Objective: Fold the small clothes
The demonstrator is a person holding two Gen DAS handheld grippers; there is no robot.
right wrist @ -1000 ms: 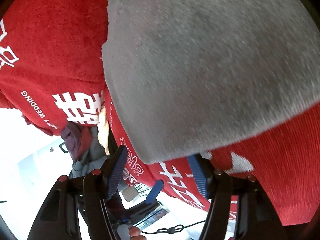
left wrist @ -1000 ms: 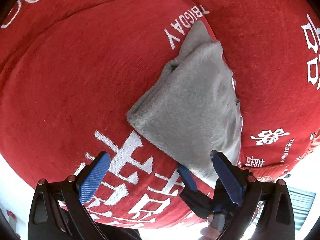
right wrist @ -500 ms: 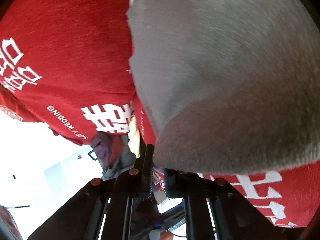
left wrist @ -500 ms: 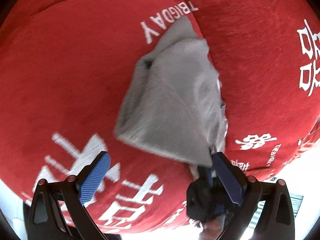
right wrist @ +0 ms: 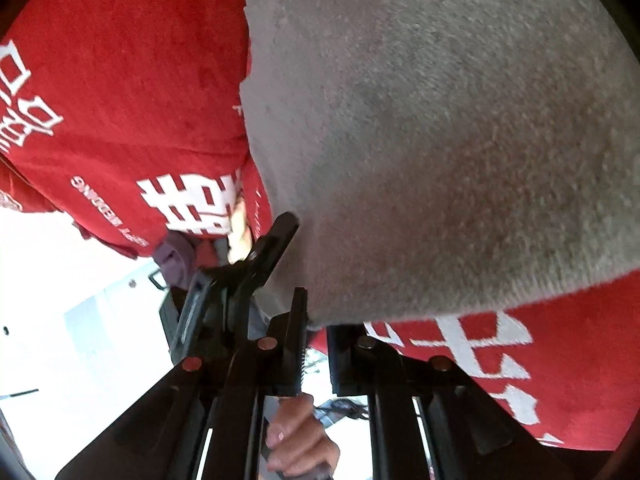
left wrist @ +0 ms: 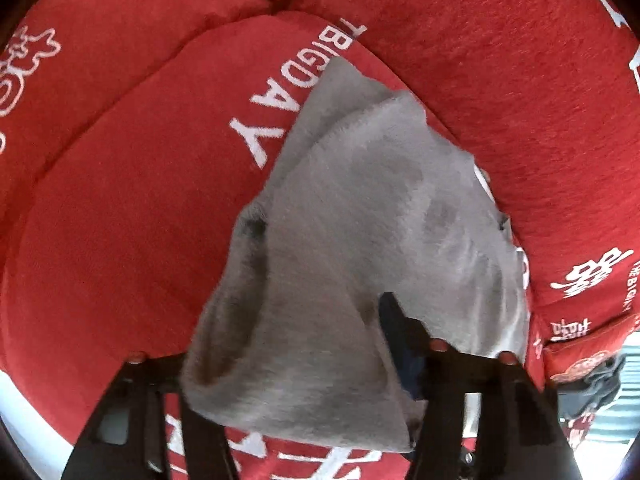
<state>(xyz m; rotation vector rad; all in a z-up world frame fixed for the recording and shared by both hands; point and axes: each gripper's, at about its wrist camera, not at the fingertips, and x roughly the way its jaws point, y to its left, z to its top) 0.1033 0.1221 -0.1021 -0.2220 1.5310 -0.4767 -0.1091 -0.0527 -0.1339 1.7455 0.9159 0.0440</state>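
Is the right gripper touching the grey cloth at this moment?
Touching. The right wrist view shows the right gripper with its jaws nearly closed on the near edge of the grey cloth, which lies on the red cover.

A red cushioned surface [left wrist: 120,208] filled most of both views, seamed into separate pads and printed in white. Lettering "THE BIG DAY" [left wrist: 296,92] ran along one pad's edge, partly covered. Large white block characters [right wrist: 188,208] and the small words "HAPPY WEDDING" [right wrist: 108,216] showed in the right wrist view, upside down. A dull purple object [right wrist: 176,256] sat at the cushion's edge; its identity could not be made out. Bright white background [right wrist: 60,320] lay beyond.
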